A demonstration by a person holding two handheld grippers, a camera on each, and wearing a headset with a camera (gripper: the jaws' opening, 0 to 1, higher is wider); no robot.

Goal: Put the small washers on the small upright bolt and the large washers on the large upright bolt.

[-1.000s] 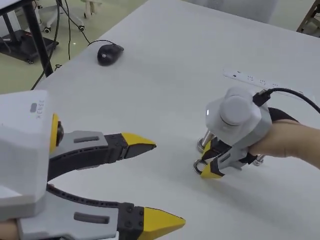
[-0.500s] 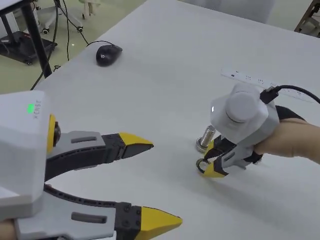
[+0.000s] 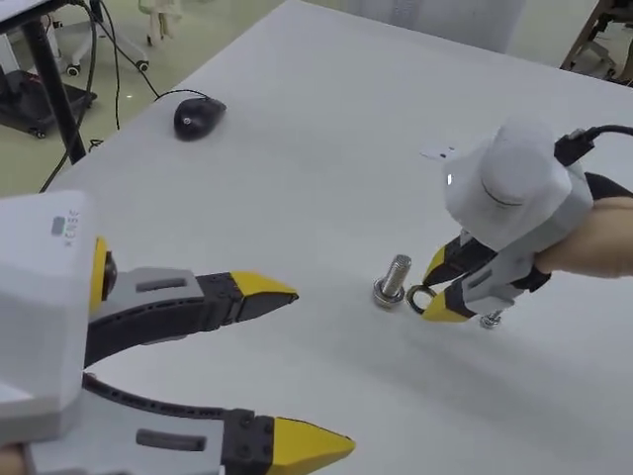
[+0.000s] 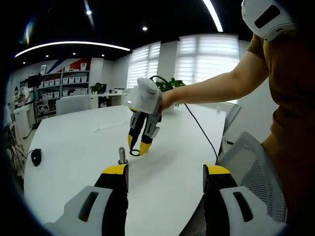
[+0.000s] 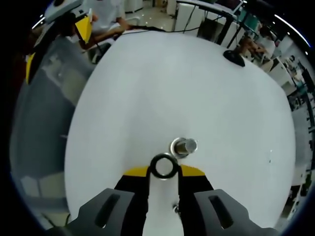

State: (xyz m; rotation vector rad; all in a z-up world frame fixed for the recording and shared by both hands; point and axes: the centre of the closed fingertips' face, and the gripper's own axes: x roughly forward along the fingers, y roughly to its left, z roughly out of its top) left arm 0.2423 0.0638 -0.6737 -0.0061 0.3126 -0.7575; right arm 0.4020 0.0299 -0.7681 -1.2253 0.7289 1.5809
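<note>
Right tongs (image 5: 164,171) pinch 1 washer (image 5: 153,167) just beside the upright bolt (image 5: 183,146); best to centre its hole over the tip before letting go, while left tongs (image 3: 318,368) gape wide.

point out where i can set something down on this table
Bare table runs wide between the mouse and the upright bolt. Crowded beside that bolt, where the right claw grips a washer. Also bare between bolt and left claw.
</note>
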